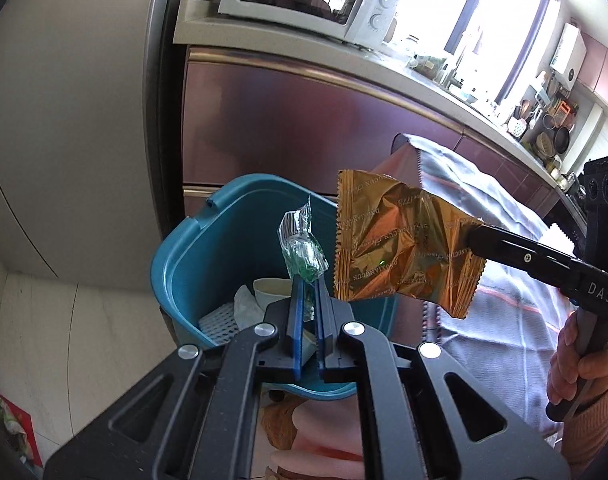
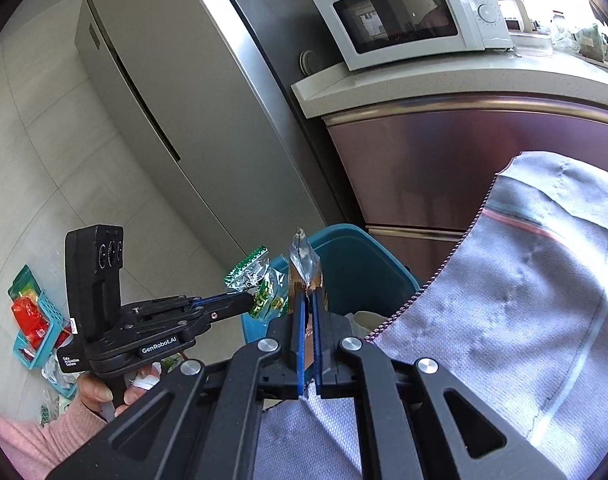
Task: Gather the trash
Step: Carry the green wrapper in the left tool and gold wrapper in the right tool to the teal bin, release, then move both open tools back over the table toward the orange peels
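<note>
A teal bin [image 1: 192, 256] stands on the floor below both grippers, with a white cup and paper inside. My left gripper [image 1: 309, 280] is shut on a crumpled green-and-clear wrapper [image 1: 302, 250], held just over the bin's opening. My right gripper [image 1: 474, 236] comes in from the right, shut on a large gold foil wrapper [image 1: 400, 244] beside the bin's right rim. In the right wrist view the right gripper [image 2: 309, 290] pinches the gold wrapper [image 2: 304, 268] edge-on, and the left gripper [image 2: 250, 302] holds the green wrapper [image 2: 264, 288] in front of the bin [image 2: 364, 264].
A grey cloth-covered surface [image 2: 524, 300] lies right of the bin. Maroon cabinets [image 1: 304, 128] and a counter with a white microwave [image 2: 404, 12] stand behind, a steel fridge [image 2: 164, 100] to the left. A teal basket with red packets [image 2: 36, 320] lies on the tiled floor.
</note>
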`<state>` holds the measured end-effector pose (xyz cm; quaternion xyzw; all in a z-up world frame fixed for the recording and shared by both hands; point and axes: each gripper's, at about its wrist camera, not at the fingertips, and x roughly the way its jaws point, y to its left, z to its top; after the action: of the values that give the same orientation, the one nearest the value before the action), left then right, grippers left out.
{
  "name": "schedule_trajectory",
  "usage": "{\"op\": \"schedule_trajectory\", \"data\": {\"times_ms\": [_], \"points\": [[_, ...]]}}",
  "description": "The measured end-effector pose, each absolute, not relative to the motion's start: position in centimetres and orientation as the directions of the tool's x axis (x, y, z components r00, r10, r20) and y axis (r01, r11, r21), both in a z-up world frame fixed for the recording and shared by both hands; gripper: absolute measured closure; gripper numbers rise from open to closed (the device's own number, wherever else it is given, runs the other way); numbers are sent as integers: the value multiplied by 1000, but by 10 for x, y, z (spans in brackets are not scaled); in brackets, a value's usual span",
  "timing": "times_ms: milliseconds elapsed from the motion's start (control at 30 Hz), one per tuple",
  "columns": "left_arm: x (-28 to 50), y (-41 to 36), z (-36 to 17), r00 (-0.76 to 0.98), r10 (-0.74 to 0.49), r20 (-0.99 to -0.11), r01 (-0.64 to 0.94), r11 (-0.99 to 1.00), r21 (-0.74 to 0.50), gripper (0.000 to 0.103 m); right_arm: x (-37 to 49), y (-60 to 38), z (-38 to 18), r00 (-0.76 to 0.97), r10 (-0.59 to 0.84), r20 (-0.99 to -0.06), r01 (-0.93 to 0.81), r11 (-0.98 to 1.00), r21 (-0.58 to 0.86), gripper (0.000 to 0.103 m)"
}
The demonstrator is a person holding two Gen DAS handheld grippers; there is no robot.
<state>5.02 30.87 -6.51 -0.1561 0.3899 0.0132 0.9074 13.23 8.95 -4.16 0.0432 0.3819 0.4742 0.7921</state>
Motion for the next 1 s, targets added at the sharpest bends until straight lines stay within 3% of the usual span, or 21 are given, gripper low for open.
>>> {"op": "schedule_trajectory", "data": {"times_ms": [200,367,533,867,1000], "points": [[64,309,-84,662,-91,-744,-160,953,-259,94,140,110,-59,227,765,-602,-714,551,432,100],[76,308,-99,641,-93,-762,-167,952,-258,91,144,115,-66,227,745,-627,-704,571,423,90],[82,305,-107,634,-89,-768,-177,950,-256,90,141,104,-64,235,745,-625,-694,579,429,90],[73,268,-62,737,-157,-657,-38,961,-273,88,112,37,-36,328,761,-560,-695,596,403,84],[71,237,-38,767,-206,-608,50,964,-263,78,99,-4,-25,405,751,-521,-671,632,389,69]]}}
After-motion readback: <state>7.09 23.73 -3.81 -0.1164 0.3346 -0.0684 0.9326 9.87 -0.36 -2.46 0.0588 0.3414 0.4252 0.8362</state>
